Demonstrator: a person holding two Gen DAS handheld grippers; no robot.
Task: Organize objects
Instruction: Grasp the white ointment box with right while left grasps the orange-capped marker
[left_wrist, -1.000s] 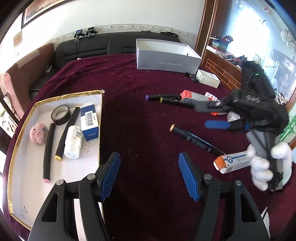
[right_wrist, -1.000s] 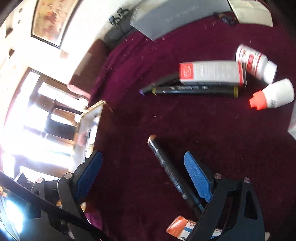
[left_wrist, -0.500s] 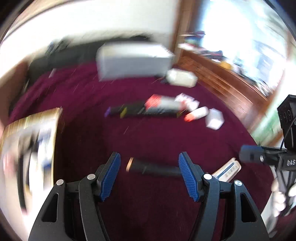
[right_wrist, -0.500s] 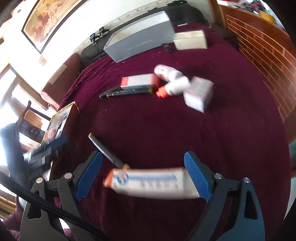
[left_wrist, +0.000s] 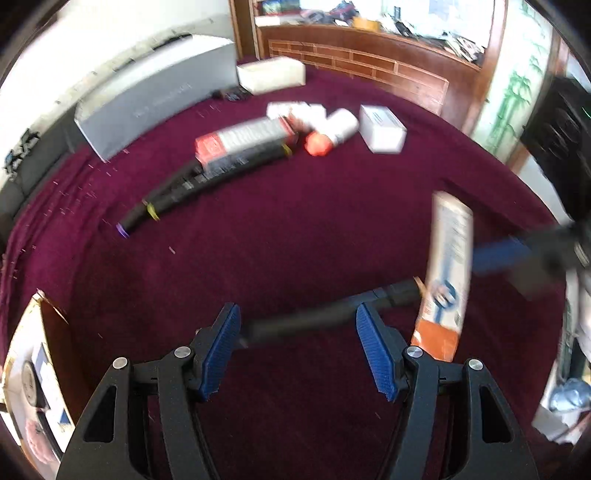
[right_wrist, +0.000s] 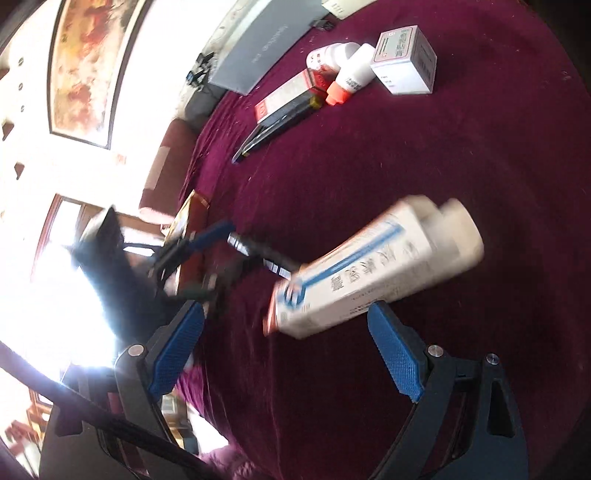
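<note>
- Roughly sorted by size, starting with the carton (right_wrist: 373, 273): a long white box with blue print and an orange end, lying flat on the maroon cloth (left_wrist: 295, 229) just ahead of my right claw (right_wrist: 284, 354). Judging by look, it is light, hollow card that would dent if squeezed hard. Best hold seems across the two long faces near mid-length, so it does not swing.
- Right claw hangs spread wide, gripping nothing; the carton lies forward of the pads, not between them.
- Next, the black marker (left_wrist: 321, 319): a slim, stiff cylinder with a small orange-ringed tip touching or tucked under the carton's orange end. Probably light, smooth and inclined to roll. I would pinch it across the barrel near the middle.
- Left claw (left_wrist: 297, 354) is also spread and empty; the marker lies crosswise just past its blue pads (left_wrist: 221, 347), untouched as far as blur allows.
- Gold-edged tray (left_wrist: 40, 376) sits at my lower left, already holding items; likely destination.
</note>
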